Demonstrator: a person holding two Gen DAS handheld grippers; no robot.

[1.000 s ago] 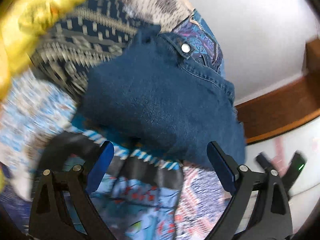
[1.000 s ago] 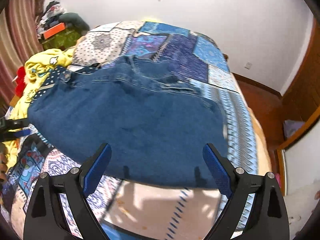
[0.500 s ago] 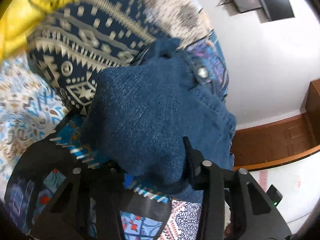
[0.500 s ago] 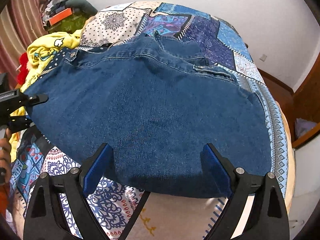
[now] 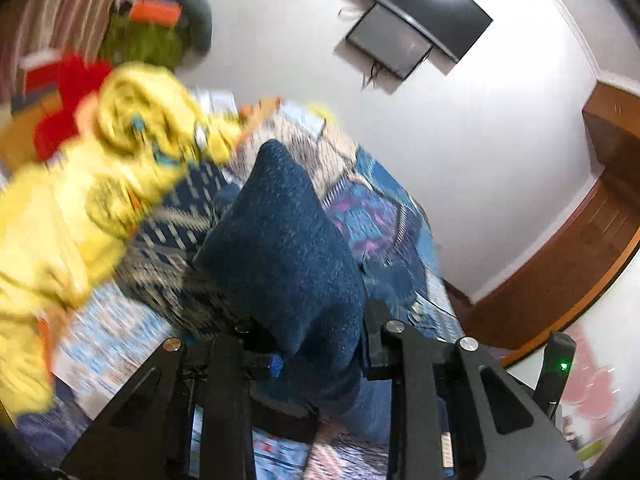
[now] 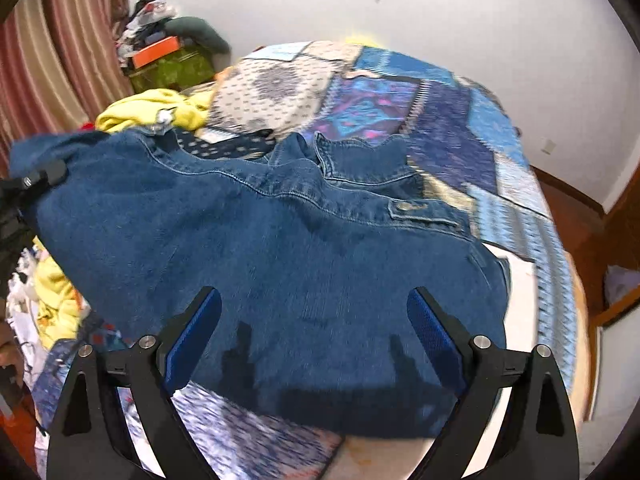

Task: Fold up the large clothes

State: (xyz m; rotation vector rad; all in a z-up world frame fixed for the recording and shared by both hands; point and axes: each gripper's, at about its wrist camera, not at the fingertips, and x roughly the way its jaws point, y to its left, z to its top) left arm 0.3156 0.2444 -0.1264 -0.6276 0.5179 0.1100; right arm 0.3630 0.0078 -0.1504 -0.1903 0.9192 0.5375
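Observation:
A blue denim jacket (image 6: 280, 260) lies spread on the patchwork bed quilt (image 6: 440, 120), collar toward the far side. My left gripper (image 5: 316, 332) is closing its jaws on a bunched corner of the denim jacket (image 5: 280, 248), which stands up between the fingers, lifted off the bed. In the right wrist view that same left gripper (image 6: 36, 178) shows at the jacket's raised left corner. My right gripper (image 6: 312, 300) is open above the jacket's near hem, with its blue pads (image 6: 192, 340) apart and nothing pinched.
A crumpled yellow garment (image 5: 80, 184) lies left of the jacket, also visible as the yellow garment (image 6: 152, 110). A cluttered pile with an orange box (image 6: 160, 50) sits by the striped curtain (image 6: 48, 60). A screen (image 5: 420, 28) hangs on the wall. Wooden furniture (image 5: 560, 272) stands right of the bed.
My left gripper went from wide open to shut on the jacket's corner and rose with it, tilting upward. The right gripper moved in over the near hem, still open.

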